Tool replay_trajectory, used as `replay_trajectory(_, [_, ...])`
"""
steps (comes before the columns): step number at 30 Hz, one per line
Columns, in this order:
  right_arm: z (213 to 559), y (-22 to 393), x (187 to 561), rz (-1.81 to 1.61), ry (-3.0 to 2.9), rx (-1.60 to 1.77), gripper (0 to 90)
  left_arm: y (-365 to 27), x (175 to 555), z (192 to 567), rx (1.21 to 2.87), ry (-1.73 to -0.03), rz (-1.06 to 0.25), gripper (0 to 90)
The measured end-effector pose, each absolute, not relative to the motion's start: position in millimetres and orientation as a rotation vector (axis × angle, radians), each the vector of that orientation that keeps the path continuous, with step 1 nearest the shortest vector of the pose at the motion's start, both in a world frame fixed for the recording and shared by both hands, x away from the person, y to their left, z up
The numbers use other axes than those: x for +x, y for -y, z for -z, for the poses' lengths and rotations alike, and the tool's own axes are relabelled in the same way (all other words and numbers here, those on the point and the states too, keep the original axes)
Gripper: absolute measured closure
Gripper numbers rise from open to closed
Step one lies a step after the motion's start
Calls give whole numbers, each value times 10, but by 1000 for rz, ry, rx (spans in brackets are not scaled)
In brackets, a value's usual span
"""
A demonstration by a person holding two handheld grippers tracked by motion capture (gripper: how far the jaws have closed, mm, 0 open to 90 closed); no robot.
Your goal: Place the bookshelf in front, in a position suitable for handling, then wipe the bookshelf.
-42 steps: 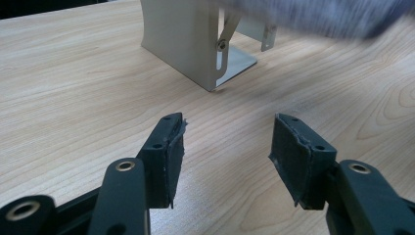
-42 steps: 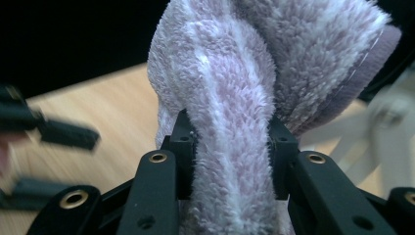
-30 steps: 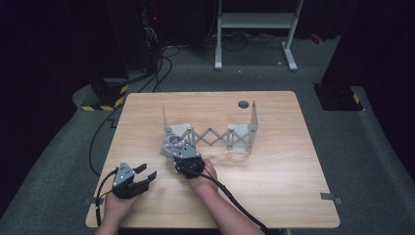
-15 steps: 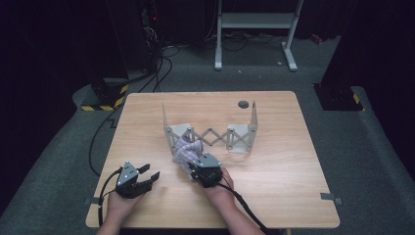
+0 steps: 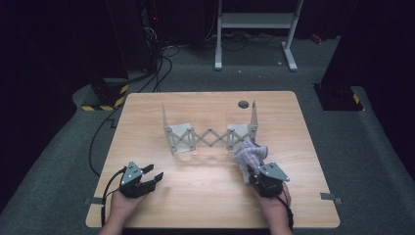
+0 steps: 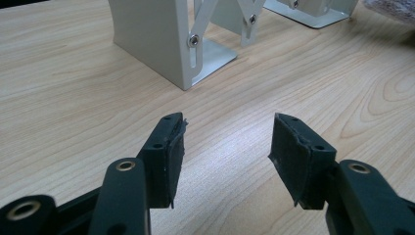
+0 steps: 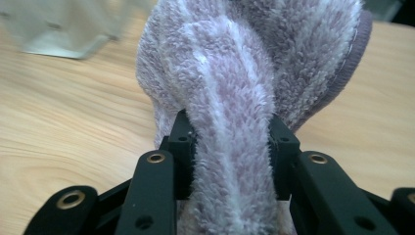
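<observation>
On counter (image 5: 205, 196), right front: towel (image 5: 250, 152) bunched, pinched between pads of right claw (image 5: 250, 177), beside rack (image 5: 210, 133). Left claw (image 5: 155, 177) half-spread, holding nothing. Risk: loose pinch on thick pile, towel slips or snags rack.

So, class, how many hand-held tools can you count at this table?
2. The left tool rests near the table's front left corner, open and empty. The right tool, near the front right, grips a purple towel beside the white rack.

Right gripper (image 7: 230, 147): both jaws pinch the cloth
Cloth (image 7: 244, 63): fluffy, lilac-white, bunched upward
Table (image 7: 63, 122): light wood
</observation>
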State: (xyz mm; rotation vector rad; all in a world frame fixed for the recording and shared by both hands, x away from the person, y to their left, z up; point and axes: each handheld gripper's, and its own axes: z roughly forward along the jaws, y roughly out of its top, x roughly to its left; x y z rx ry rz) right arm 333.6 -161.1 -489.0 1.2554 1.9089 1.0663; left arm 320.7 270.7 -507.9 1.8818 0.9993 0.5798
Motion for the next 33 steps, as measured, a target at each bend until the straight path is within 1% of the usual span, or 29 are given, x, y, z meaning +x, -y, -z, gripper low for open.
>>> replay_trajectory(5, [4923,1953,3345,-1006,-1842,1332,644,-2719,3223,5068,1874,-1000,-576,461])
replay_trajectory(9, [4952,2121,3368,-972,-1809,1384,640,-2708,3248,5071,1874,-999,-566,461])
replay_trajectory(16, [5112,2350,3436,-863,-1798,1478,622,-2663,3258,5075,1878,-989,-557,461])
replay_trajectory(20, [5160,2386,3482,-822,-1820,1511,580,-2661,3248,5070,1881,-987,-559,461])
replay_trajectory(23, [5114,2380,3474,-843,-1813,1507,499,-2659,3246,5071,1883,-987,-559,461])
replay_trajectory(26, [5040,2338,3447,-873,-1802,1477,450,-2657,3250,5077,1885,-989,-555,461])
replay_trajectory(30, [4906,2265,3396,-913,-1765,1419,424,-2649,3243,5079,1891,-985,-555,461])
replay_trajectory(33, [4809,2203,3353,-971,-1743,1386,429,-2653,3235,5071,1890,-984,-555,460])
